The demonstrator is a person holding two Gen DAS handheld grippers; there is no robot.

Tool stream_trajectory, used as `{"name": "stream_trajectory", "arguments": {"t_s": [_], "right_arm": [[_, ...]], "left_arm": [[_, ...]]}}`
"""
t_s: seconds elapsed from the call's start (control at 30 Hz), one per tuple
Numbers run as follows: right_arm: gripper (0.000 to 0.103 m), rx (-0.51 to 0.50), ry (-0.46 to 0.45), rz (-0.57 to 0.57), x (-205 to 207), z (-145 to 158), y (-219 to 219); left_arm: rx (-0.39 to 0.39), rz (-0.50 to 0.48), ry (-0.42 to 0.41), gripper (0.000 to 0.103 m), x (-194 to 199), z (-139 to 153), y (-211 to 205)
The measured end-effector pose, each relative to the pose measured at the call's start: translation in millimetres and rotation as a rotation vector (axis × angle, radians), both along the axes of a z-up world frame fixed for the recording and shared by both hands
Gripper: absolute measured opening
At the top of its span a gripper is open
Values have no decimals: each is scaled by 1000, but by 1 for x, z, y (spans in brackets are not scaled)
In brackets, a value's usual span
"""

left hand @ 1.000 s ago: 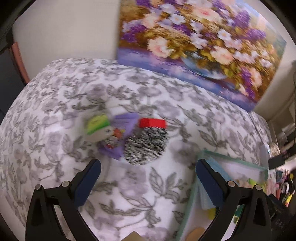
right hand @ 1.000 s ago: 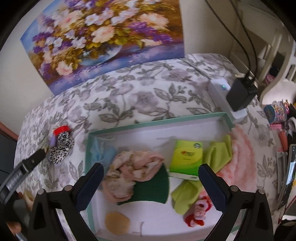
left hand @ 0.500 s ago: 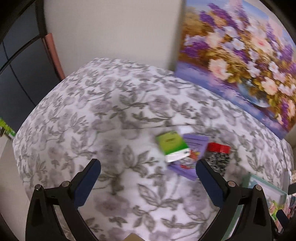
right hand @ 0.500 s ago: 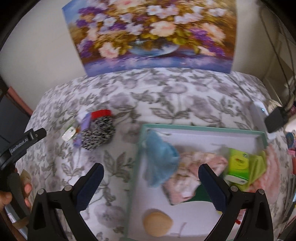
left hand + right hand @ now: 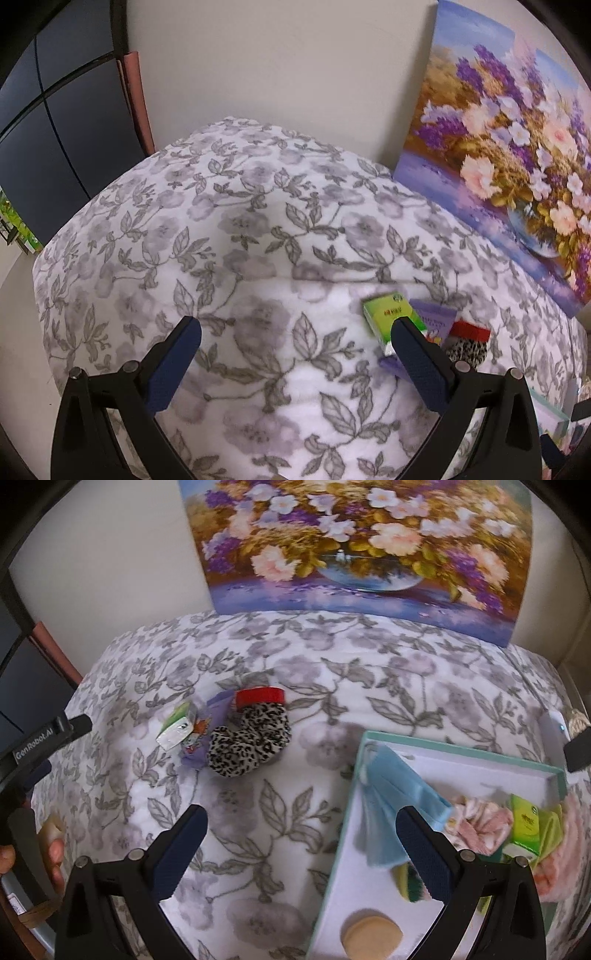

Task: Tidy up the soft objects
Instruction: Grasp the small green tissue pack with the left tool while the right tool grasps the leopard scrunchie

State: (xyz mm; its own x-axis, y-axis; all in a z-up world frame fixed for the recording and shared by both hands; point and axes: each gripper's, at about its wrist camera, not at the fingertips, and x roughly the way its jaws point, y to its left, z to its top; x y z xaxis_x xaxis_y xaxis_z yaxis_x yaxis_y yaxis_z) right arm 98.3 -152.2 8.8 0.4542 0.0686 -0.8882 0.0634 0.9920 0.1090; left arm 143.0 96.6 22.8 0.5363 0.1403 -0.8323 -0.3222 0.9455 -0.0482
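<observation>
left wrist view: the left gripper (image 5: 295, 330) hangs released over the floral cloth (image 5: 229, 236), a green pack (image 5: 388, 319) beside its right finger. right wrist view: the right gripper (image 5: 301, 823) is spread, empty; leopard pouch (image 5: 251, 734) lies on the cloth, blue cloth (image 5: 395, 794) in the tray (image 5: 461, 749).

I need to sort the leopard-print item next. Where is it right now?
In the right wrist view the leopard-print soft item lies on the floral cloth, outside and left of the teal-rimmed tray, touching the purple packet and small green tissue pack.
</observation>
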Motion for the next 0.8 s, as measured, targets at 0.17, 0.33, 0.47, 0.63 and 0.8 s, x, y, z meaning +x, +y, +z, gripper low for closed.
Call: {"name": "stream_trajectory", "arguments": {"t_s": [0.17, 0.33, 0.47, 0.63, 0.8], "right_arm": [[103, 29, -5, 16, 15, -5, 11], [103, 39, -34, 37, 35, -7, 19], [103, 59, -61, 37, 51, -12, 20], [102, 83, -59, 23, 67, -28, 17], [97, 91, -31, 34, 79, -50, 19]], "left_arm": [[-59, 7, -20, 102, 8, -1, 7], [-146, 9, 29, 102, 22, -10, 9], [-175, 17, 65, 102, 30, -20, 6], [-190, 26, 87, 102, 45, -30, -2], [-201, -2, 97, 102, 59, -42, -16]]}}
